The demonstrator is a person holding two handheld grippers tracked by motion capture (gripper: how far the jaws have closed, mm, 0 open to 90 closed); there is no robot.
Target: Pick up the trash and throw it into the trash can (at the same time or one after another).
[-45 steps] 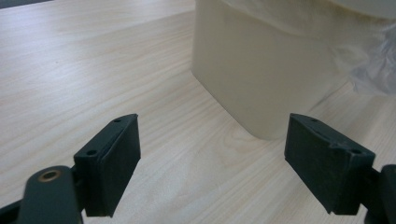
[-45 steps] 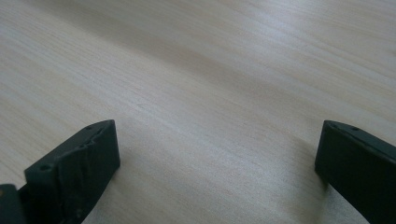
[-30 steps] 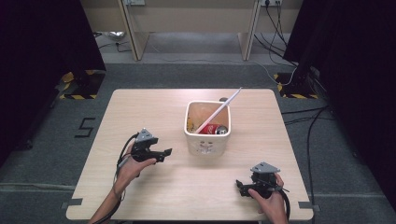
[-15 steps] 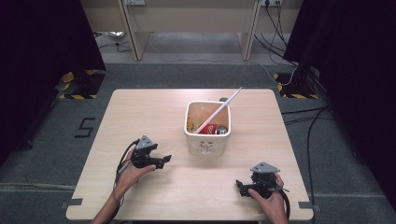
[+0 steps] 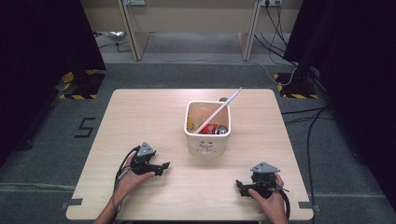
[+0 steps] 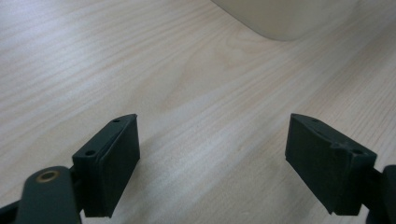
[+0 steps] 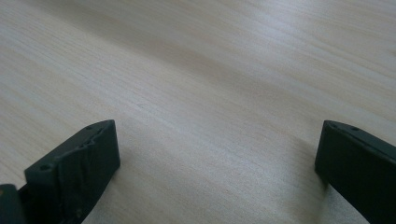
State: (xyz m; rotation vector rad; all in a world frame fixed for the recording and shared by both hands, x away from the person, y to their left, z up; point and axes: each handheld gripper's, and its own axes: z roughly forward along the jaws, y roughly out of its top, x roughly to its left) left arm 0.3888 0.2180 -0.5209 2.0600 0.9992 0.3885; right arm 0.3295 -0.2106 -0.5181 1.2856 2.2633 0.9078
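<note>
Your right claw (image 5: 242, 185) sits low on the near right part of the bench (image 5: 140, 112), close to the front edge. Its jaws are spread wide and hold nothing. In the right gripper view you see bare wood between them.

Your left claw (image 5: 162, 166) sits on the near left part of the bench. Its jaws are wide apart too, with nothing in them. It points to the right, toward the middle of the bench.

A little farther off, near the middle, stands the white bin (image 5: 207, 142). In the left gripper view its pale bottom corner (image 6: 285, 18) shows at the top, ahead of the jaws and a bit to the right. So the bin lies far and right from your left claw, and far and left from your right claw. Your left claw looks like the nearer one, and it already faces that way.

Inside the bin lies a red can (image 5: 214, 129) on its side, by the near right wall. A long white stick (image 5: 219, 111) leans in the bin. Its low end is down inside, and its top end pokes out over the far right corner. Its long line runs from near left to far right.

If you go for the stick, I think the free top end is the easy place to take it.
</note>
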